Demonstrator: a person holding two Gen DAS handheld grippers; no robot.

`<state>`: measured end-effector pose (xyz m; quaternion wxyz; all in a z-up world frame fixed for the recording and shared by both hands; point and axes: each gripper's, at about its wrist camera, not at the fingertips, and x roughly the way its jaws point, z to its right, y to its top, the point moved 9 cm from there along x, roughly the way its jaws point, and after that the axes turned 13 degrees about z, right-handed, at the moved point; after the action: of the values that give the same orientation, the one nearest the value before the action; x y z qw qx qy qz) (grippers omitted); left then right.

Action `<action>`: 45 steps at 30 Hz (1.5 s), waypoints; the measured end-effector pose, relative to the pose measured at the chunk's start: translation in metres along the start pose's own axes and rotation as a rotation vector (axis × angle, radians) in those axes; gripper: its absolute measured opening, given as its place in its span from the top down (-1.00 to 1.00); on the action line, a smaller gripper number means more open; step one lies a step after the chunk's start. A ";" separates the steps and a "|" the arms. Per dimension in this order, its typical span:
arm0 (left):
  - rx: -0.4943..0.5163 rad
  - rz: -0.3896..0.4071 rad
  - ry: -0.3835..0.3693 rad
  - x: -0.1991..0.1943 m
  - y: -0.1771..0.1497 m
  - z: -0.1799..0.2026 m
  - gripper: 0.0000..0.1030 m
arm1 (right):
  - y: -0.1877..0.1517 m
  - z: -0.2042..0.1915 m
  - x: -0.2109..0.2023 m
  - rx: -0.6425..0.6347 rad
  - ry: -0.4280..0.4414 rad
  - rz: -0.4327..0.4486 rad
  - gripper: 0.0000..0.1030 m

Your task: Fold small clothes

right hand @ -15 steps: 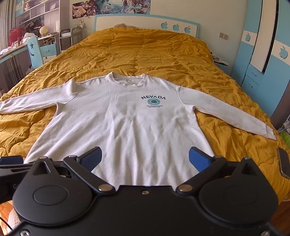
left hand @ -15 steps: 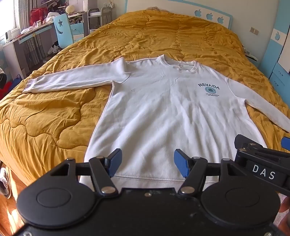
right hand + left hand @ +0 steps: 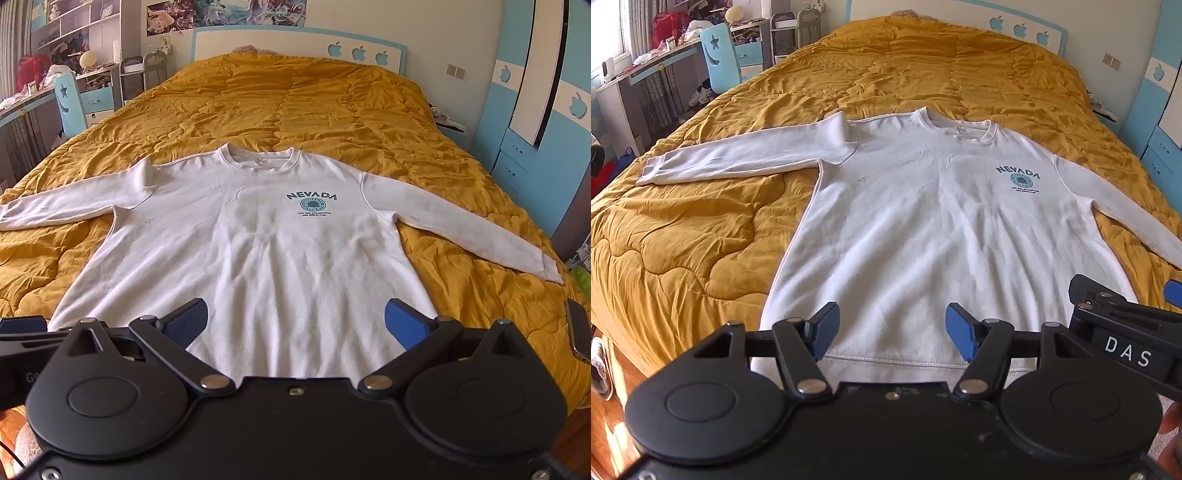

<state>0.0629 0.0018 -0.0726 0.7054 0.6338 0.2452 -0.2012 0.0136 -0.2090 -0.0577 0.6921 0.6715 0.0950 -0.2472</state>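
Holding both tools spread and empty above the hem, you had your left gripper (image 3: 891,330) and right gripper (image 3: 295,325) side by side over the near edge of the white long-sleeved NEVADA sweatshirt (image 3: 923,229), which lay flat, face up, on the mustard quilted bedspread (image 3: 701,240). Against half a second before, the views had barely shifted and nothing was gripped, so folding had not begun. Your left view showed the left cuff (image 3: 652,171); only your right view showed the right cuff (image 3: 550,271) and a dark phone (image 3: 580,332) at the bed's edge.
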 end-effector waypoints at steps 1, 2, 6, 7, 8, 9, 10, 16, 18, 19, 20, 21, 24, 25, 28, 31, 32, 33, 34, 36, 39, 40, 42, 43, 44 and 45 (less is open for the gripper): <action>0.000 -0.002 0.000 0.000 0.000 -0.001 -0.30 | 0.000 0.000 0.000 -0.002 0.000 0.000 -1.00; 0.005 -0.004 0.001 0.000 -0.001 -0.001 -0.30 | 0.000 0.000 -0.001 -0.003 0.000 -0.001 -1.00; 0.006 -0.005 0.004 -0.001 0.000 -0.002 -0.30 | -0.001 0.000 0.000 0.001 0.001 -0.002 -1.00; 0.006 -0.005 0.004 0.000 0.000 -0.002 -0.30 | -0.001 0.000 0.000 -0.001 0.000 -0.003 -1.00; 0.007 -0.006 0.003 0.000 0.000 -0.002 -0.30 | -0.001 0.000 0.000 -0.001 0.000 -0.003 -1.00; 0.007 -0.006 0.002 0.000 0.000 -0.002 -0.30 | -0.001 0.000 0.001 -0.002 -0.001 -0.003 -1.00; 0.006 -0.005 0.003 0.000 -0.001 -0.002 -0.30 | -0.001 0.000 0.001 -0.002 -0.002 -0.003 -1.00; 0.007 -0.007 0.004 0.000 -0.001 -0.002 -0.30 | -0.002 0.000 0.001 -0.002 -0.002 -0.006 -1.00; 0.008 -0.007 0.004 0.000 -0.001 -0.002 -0.30 | -0.002 0.000 0.001 -0.002 -0.002 -0.006 -1.00; 0.007 -0.007 0.004 0.000 -0.001 -0.002 -0.30 | -0.002 0.000 0.002 -0.002 -0.002 -0.006 -1.00; 0.007 -0.007 0.004 0.000 -0.001 -0.002 -0.30 | -0.002 0.001 0.002 -0.002 -0.001 -0.007 -1.00; 0.007 -0.008 0.004 0.000 -0.001 -0.002 -0.30 | -0.003 0.001 0.002 -0.001 -0.002 -0.007 -1.00; 0.008 -0.008 0.005 0.000 -0.002 -0.002 -0.30 | -0.003 0.001 0.002 -0.002 -0.002 -0.008 -1.00; 0.008 -0.007 0.005 0.000 -0.002 -0.002 -0.30 | -0.003 0.001 0.002 -0.002 -0.002 -0.008 -1.00; 0.008 -0.008 0.004 0.000 -0.002 -0.002 -0.30 | -0.003 0.001 0.002 -0.003 -0.002 -0.008 -1.00; 0.008 -0.006 0.003 0.000 -0.003 -0.002 -0.30 | -0.003 0.001 0.002 -0.002 -0.002 -0.008 -1.00; 0.009 -0.006 0.004 0.000 -0.003 -0.002 -0.30 | -0.003 0.001 0.002 -0.002 -0.002 -0.008 -1.00; 0.009 -0.007 0.004 0.000 -0.003 -0.002 -0.30 | -0.003 0.001 0.002 -0.003 -0.002 -0.008 -1.00; 0.009 -0.007 0.005 0.000 -0.004 -0.002 -0.30 | -0.003 0.001 0.002 -0.002 -0.002 -0.009 -1.00; 0.011 -0.007 0.005 -0.001 -0.004 -0.002 -0.30 | -0.003 0.001 0.002 -0.004 -0.002 -0.010 -1.00; 0.010 -0.009 0.007 -0.001 -0.006 -0.002 -0.30 | -0.003 0.001 0.002 -0.004 -0.002 -0.011 -1.00; 0.010 -0.009 0.008 -0.001 -0.006 -0.002 -0.30 | -0.003 0.001 0.002 -0.004 -0.002 -0.010 -1.00; 0.012 -0.009 0.008 -0.001 -0.006 -0.002 -0.30 | -0.003 0.001 0.002 -0.004 -0.003 -0.010 -1.00; 0.012 -0.009 0.008 -0.001 -0.006 -0.002 -0.30 | -0.003 0.002 0.002 -0.004 -0.002 -0.011 -1.00; 0.013 -0.010 0.009 -0.001 -0.006 -0.002 -0.30 | -0.003 0.001 0.002 -0.004 -0.002 -0.010 -1.00; 0.013 -0.010 0.009 -0.001 -0.006 -0.002 -0.30 | -0.003 0.002 0.002 -0.003 -0.002 -0.011 -1.00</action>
<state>0.0583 0.0033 -0.0765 0.6991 0.6381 0.2503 -0.2035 0.0134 -0.2109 -0.0612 0.6920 0.6695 0.0984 -0.2515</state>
